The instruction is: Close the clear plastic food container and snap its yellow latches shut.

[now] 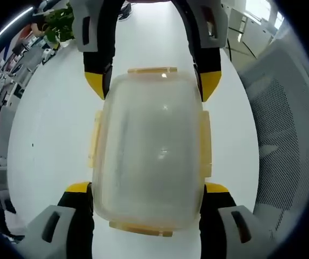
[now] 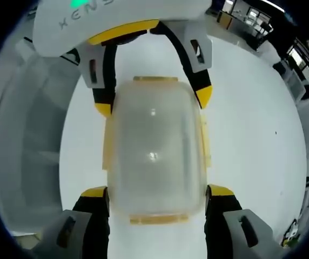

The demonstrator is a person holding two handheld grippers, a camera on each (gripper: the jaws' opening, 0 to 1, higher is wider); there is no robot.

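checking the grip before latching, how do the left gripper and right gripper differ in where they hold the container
Left gripper straddles one end of the clear plastic food container; right gripper straddles the opposite end. Each faces the other across it. Both have black jaws with yellow tips beside the container's walls; contact isn't clear.

Cloudy glossy plastic container (image 1: 152,156)
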